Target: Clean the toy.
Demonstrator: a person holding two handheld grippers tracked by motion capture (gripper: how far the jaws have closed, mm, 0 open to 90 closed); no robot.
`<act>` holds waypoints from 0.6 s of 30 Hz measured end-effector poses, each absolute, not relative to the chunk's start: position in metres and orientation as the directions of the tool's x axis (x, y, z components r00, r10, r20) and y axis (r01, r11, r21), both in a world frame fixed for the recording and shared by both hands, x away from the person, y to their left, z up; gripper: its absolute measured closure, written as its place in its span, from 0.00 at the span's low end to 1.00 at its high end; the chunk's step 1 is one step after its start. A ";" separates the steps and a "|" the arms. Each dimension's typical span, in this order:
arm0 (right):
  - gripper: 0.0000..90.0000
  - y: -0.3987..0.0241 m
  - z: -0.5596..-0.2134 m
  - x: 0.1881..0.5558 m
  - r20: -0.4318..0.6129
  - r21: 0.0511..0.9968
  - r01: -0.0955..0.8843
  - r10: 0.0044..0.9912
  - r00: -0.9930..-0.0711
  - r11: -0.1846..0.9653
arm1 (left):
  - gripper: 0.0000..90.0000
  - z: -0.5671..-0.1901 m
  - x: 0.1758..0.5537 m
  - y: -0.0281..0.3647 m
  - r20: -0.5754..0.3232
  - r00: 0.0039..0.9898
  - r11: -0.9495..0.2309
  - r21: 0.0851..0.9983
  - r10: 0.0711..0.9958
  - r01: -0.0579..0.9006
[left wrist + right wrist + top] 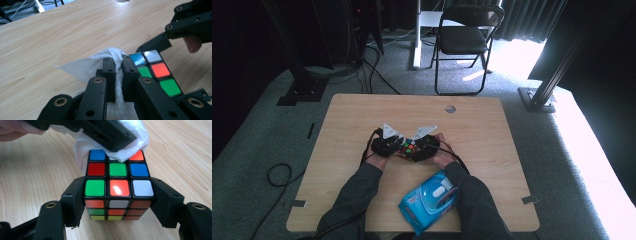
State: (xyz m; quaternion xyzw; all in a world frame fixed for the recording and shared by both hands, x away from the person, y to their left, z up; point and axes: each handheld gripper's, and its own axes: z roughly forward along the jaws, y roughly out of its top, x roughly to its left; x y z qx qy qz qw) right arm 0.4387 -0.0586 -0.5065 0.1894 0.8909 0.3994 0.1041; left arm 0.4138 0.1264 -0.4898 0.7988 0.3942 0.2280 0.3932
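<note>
Nearest the high camera lies a blue packet of wet wipes (pixel 430 200), resting on the surface (pixel 492 150) between the person's forearms and just short of the work; beyond it, at mid-surface, the puzzle cube (pixel 117 183) sits clamped by its two opposite sides in the right hand-held gripper (pixel 117 202), jaws pressed flat against the lowest row of the upturned face and the cube's underside at or close to the wood; the left hand-held gripper (pixel 117 75) is pinched tight on a folded white wipe (pixel 85 67), the wad bulging past the jaw tips and pressed to the far edge of the cube's top face. Risks noted: the grip on the cube bears on one layer alone, so a firm rubbing stroke could twist that layer or swing the cube out of the jaws; the cause would be sideways force from the wipe against a smooth plastic side. The wipe is held by a narrow pinch with a loose flap trailing to the side; drag across the tile seams could pull it free, or bring the bare jaw tips down onto the stickers and scuff them. Both hand-held grippers stand very near each other; a wide stroke could knock one against the other. Whether the wipe is damp cannot be told.
</note>
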 end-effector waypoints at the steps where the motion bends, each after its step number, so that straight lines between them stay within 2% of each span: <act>1: 0.38 -0.059 -0.506 0.438 -0.031 0.752 0.252 0.415 -0.909 0.609 | 0.93 -0.490 0.415 0.126 0.052 0.581 -0.376 0.808 0.812 0.453; 8: 0.38 -0.058 -0.507 0.438 -0.035 0.750 0.250 0.415 -0.909 0.612 | 0.93 -0.492 0.418 0.124 0.017 0.562 -0.341 0.810 0.827 0.477; 18: 0.38 -0.059 -0.508 0.438 -0.039 0.751 0.251 0.421 -0.906 0.611 | 0.94 -0.489 0.409 0.114 0.048 0.645 -0.410 0.807 0.763 0.425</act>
